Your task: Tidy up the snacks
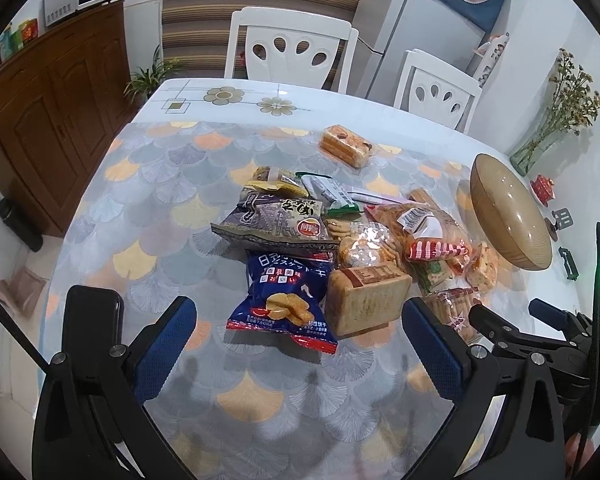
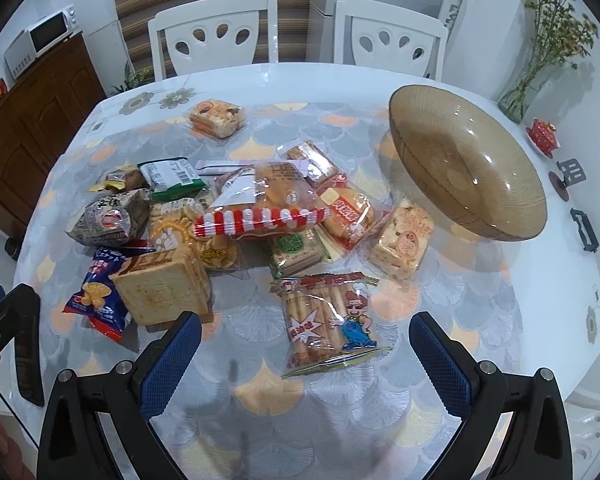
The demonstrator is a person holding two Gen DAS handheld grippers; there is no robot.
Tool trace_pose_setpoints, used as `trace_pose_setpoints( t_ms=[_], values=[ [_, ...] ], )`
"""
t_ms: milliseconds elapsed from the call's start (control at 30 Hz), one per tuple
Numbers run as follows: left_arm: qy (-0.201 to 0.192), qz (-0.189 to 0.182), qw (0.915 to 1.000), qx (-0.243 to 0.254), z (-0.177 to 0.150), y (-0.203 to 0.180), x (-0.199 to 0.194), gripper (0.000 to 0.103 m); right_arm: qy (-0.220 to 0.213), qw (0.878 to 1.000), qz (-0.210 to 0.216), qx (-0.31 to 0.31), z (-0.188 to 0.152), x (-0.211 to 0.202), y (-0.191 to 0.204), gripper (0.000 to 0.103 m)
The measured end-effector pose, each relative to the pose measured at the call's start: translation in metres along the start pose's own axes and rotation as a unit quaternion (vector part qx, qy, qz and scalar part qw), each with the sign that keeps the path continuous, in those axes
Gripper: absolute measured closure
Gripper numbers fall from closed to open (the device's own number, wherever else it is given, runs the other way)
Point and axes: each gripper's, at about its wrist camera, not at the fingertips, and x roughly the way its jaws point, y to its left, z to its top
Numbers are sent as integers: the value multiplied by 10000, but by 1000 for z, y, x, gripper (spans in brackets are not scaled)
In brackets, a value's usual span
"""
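Observation:
A pile of several wrapped snacks lies mid-table. It includes a blue biscuit bag (image 1: 286,304) (image 2: 96,298), a wrapped toast block (image 1: 366,300) (image 2: 162,286), a dark chip bag (image 1: 280,222) (image 2: 108,218) and a red-striped bread bag (image 2: 268,200). A biscuit-stick pack (image 2: 328,320) lies nearest my right gripper. A lone cake pack (image 1: 346,145) (image 2: 218,118) sits farther back. A brown glass bowl (image 1: 510,210) (image 2: 466,160) stands empty at the right. My left gripper (image 1: 300,344) is open just short of the blue bag. My right gripper (image 2: 306,354) is open, with the stick pack's near end between its fingers.
The table (image 2: 560,280) carries a scallop-patterned mat under glass. Two white chairs (image 2: 214,28) (image 2: 392,36) stand behind it. A vase of dried flowers (image 2: 536,68), a red cup (image 2: 542,134) and small dark objects (image 2: 584,230) sit along the right edge. A wooden cabinet (image 1: 56,120) stands left.

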Motion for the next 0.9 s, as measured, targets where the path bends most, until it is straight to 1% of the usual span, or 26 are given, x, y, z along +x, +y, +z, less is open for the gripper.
trace_pose_setpoints(
  t_ms=[200, 900],
  values=[
    [16, -16, 10000, 3, 1, 0, -1, 1, -52, 9999, 15, -100, 0, -2, 6, 0],
    [36, -91, 9999, 79, 0, -4, -3, 1, -48, 10000, 22, -84, -1, -2, 5, 0]
  ],
)
